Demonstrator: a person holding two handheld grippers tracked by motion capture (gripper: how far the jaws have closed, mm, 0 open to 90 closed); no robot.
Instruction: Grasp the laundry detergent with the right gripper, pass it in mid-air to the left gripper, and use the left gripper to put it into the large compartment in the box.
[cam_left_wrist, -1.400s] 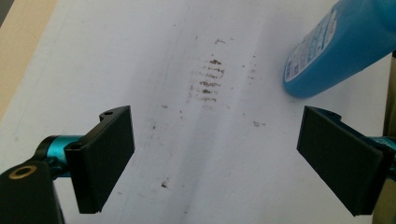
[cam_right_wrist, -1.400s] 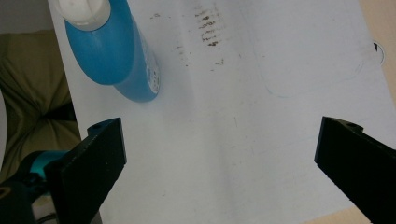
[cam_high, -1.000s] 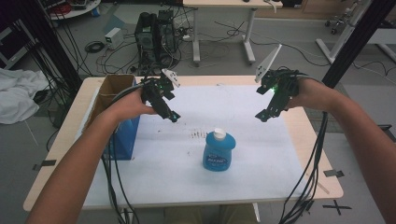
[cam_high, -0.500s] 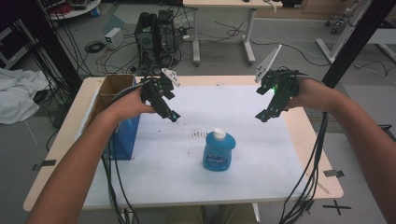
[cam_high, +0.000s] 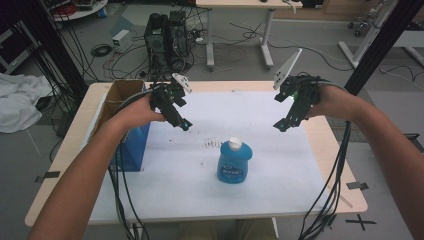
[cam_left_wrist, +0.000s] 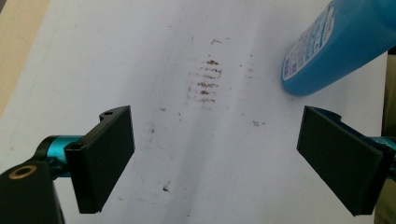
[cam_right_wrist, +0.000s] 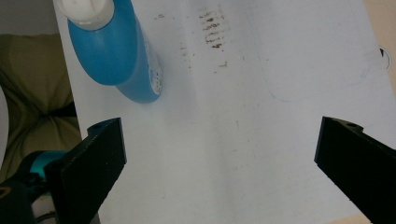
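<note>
Bottle (cam_high: 234, 162) stands in the middle of my white table (cam_high: 280, 200), between my left gripper (cam_high: 183, 124) and right gripper (cam_high: 280, 125). Left gripper view: jaws wide open, bottle (cam_left_wrist: 336, 42) ahead. Right gripper view: jaws wide open, empty, bottle (cam_right_wrist: 116, 56) ahead.

Black grippers (cam_high: 181, 124), teal fittings, flat square jaws, black cables.
</note>
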